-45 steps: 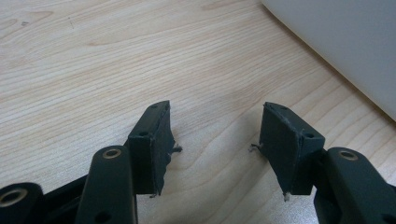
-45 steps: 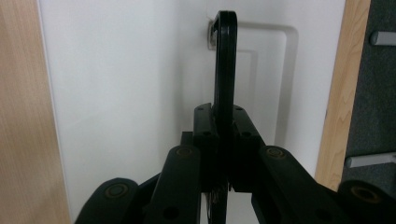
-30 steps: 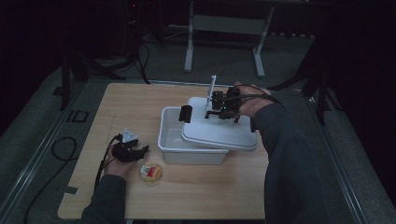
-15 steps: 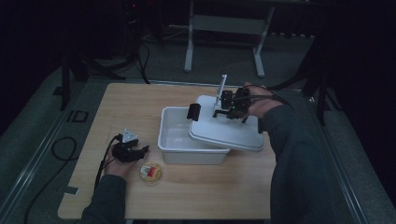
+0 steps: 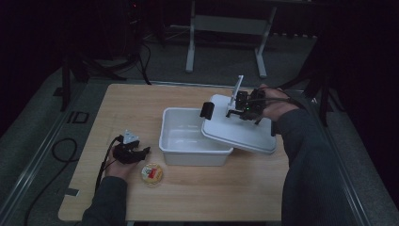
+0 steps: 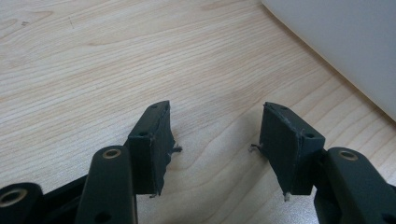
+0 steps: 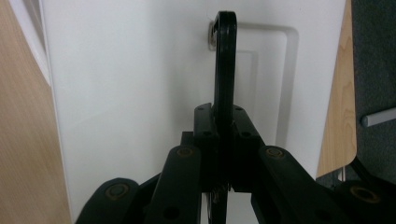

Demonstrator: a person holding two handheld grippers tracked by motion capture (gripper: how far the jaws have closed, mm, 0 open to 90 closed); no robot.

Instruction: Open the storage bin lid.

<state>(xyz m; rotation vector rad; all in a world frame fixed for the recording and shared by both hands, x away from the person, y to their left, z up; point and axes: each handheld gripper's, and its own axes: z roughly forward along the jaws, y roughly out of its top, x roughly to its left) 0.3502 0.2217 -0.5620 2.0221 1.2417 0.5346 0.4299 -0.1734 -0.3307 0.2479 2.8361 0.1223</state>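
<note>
Nearest to us in the high view, the left gripper [image 5: 136,153] rested low on the wooden table [image 5: 141,103], held in the person's left hand [image 5: 117,167], and just beside it to the right sat a small round container [image 5: 152,173] with something red and yellow inside. In the left gripper view we saw its jaws spread apart with nothing between them, only bare wood grain below and a white wall of the bin [image 6: 345,51] at the upper right. Farther in, the white bin [image 5: 188,141] stood near the middle of the table, its interior partly uncovered. Beyond and to the right, the white lid [image 5: 240,132] lay tilted, its left edge over the bin's right rim and the rest reaching out past the bin. Our right gripper [image 5: 237,110] was clamped on the lid's black handle [image 7: 224,65], which the right gripper view showed pinched upright between the closed jaws, against the white lid surface. A black clip [image 5: 207,110] sat at the lid's left end.
</note>
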